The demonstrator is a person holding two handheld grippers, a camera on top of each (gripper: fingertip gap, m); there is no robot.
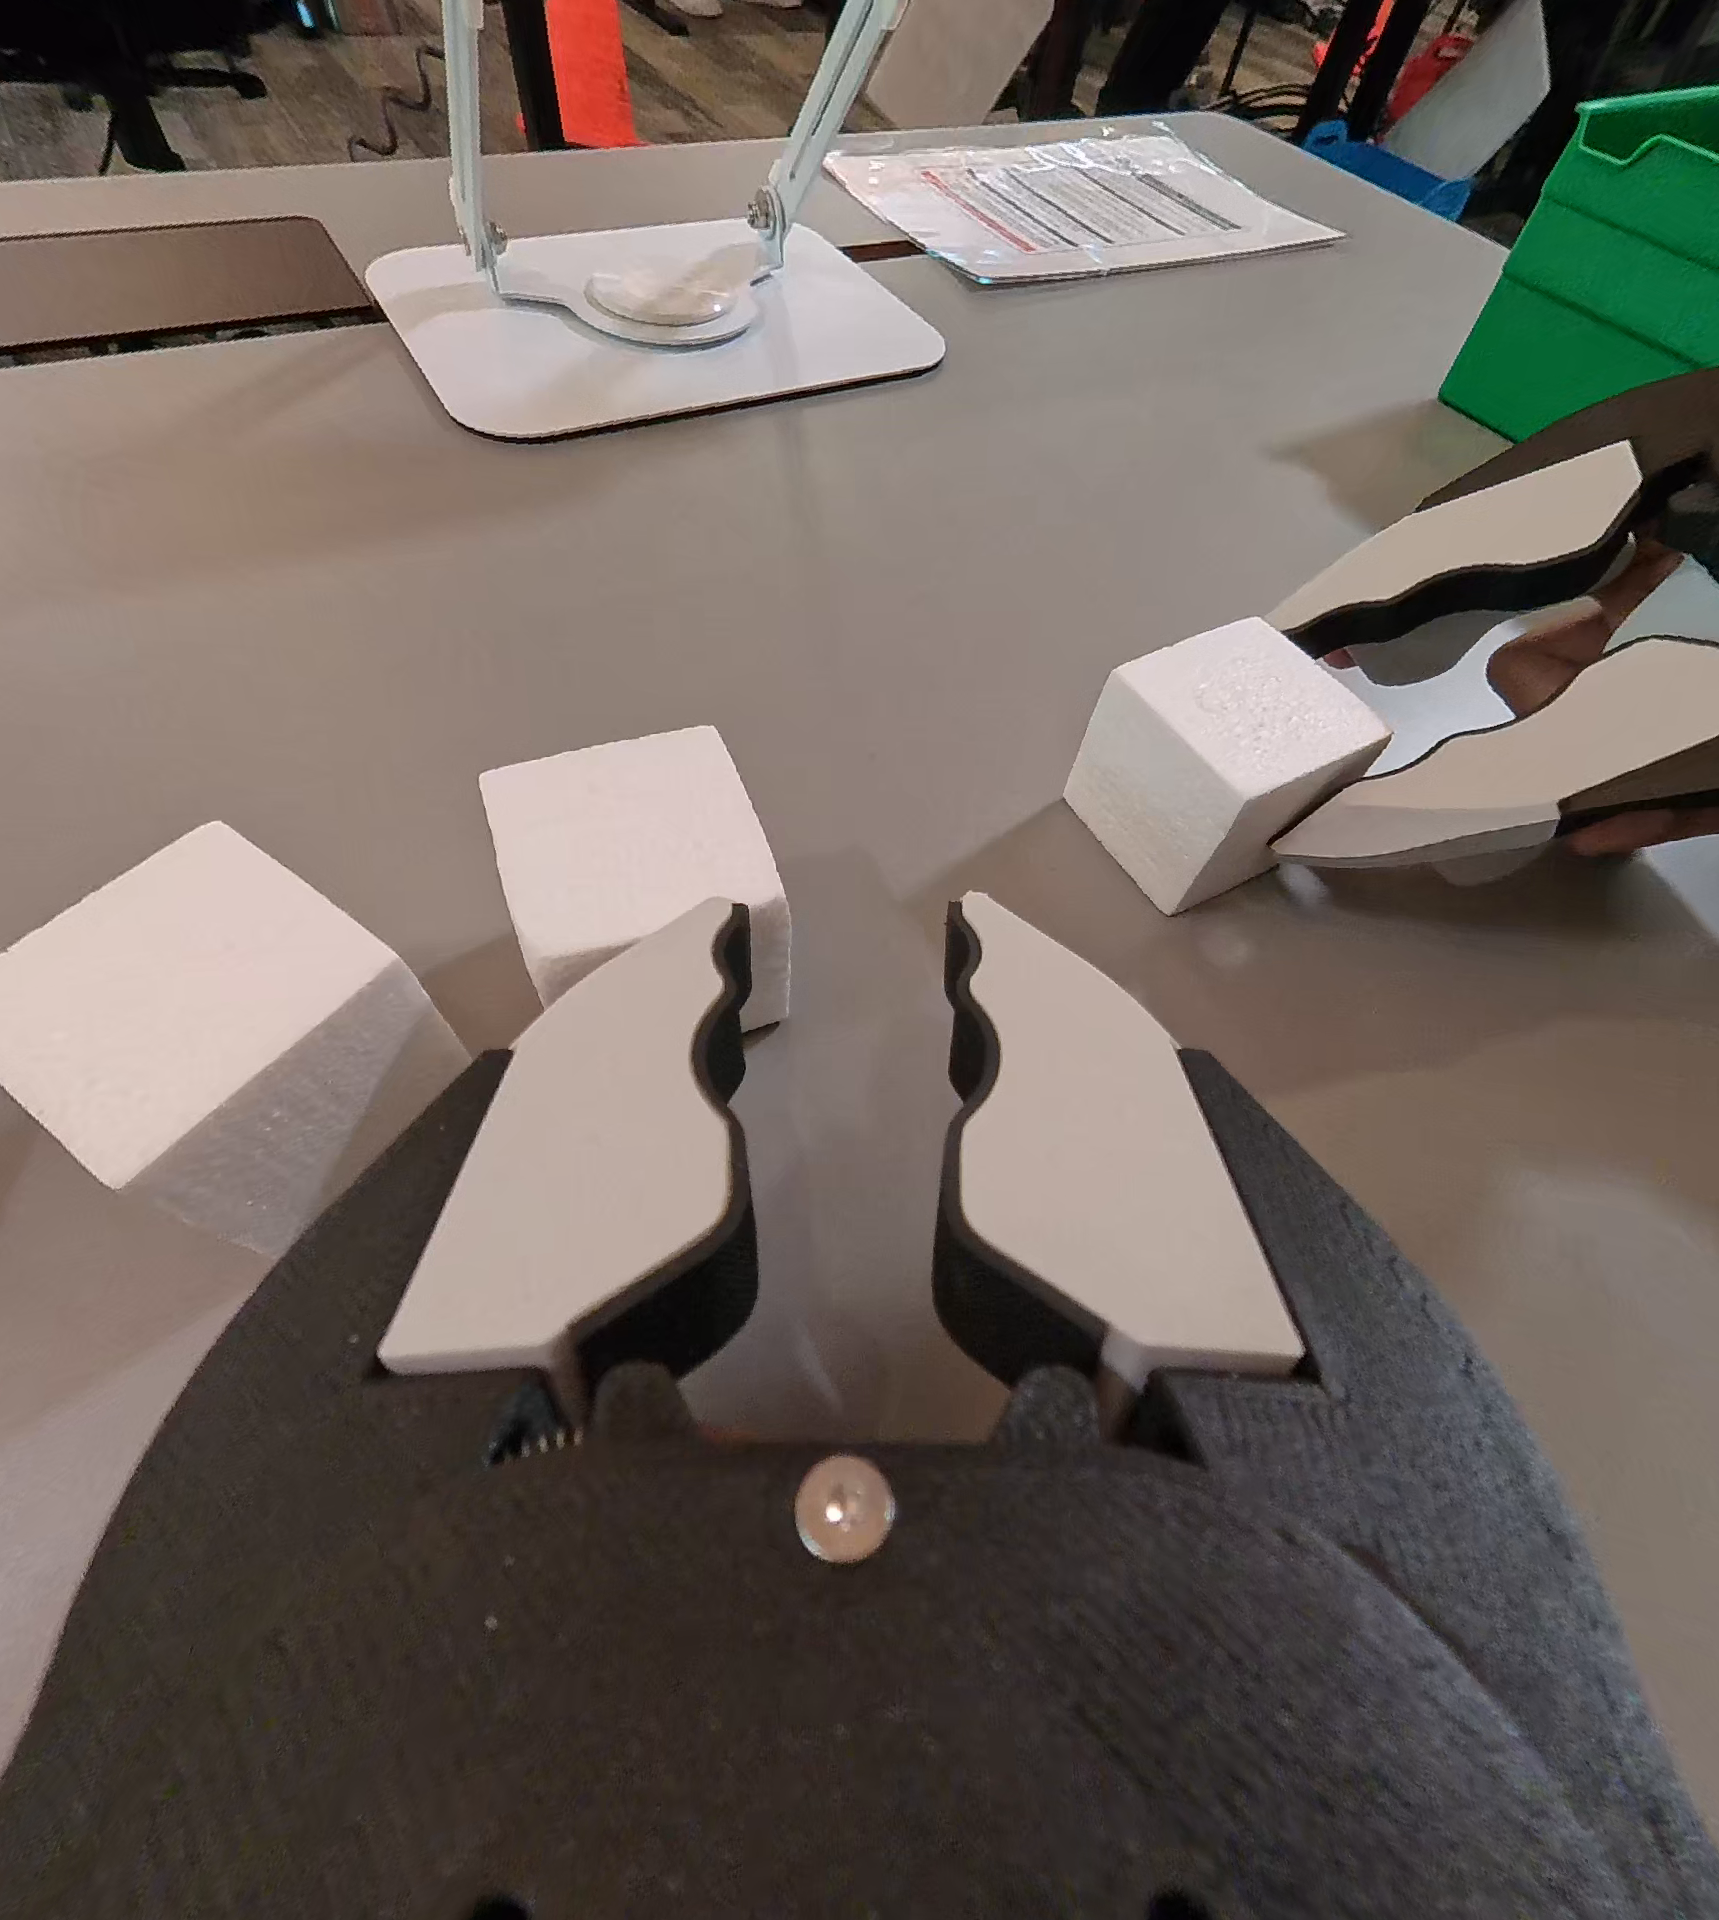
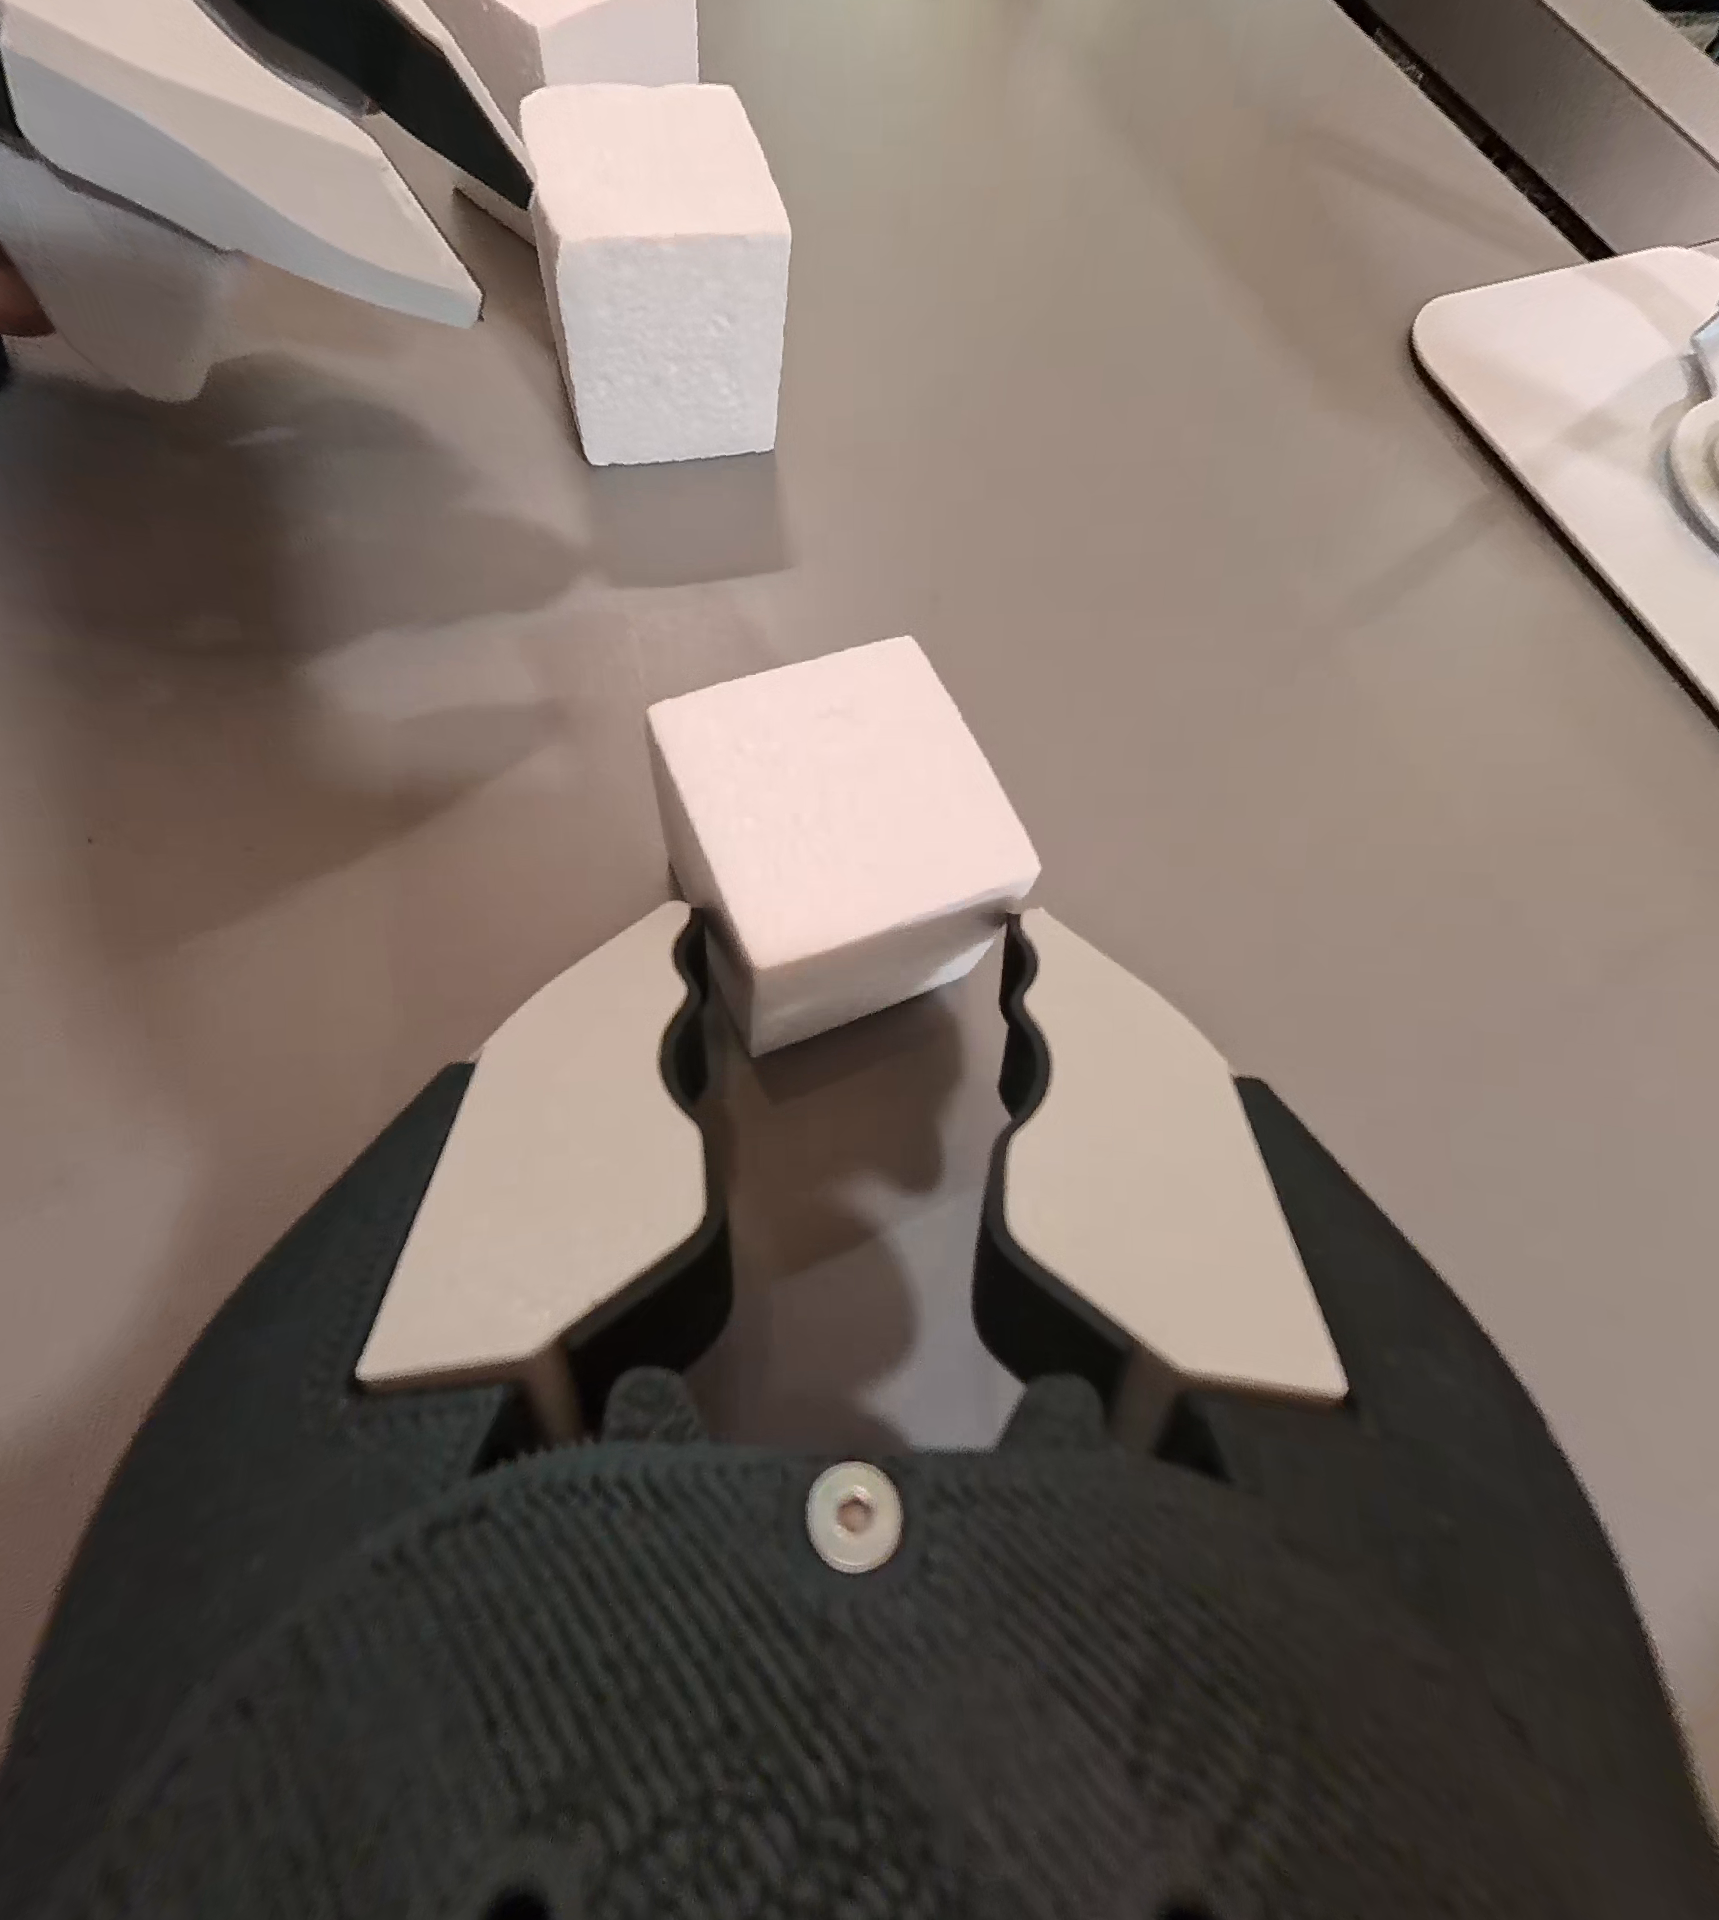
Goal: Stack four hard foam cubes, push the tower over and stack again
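Foam cube between open right gripper fingertips, 2 cubes beyond

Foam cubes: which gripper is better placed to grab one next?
Right. The right gripper has its open fingers either side of a foam cube. The left gripper is open over bare table.
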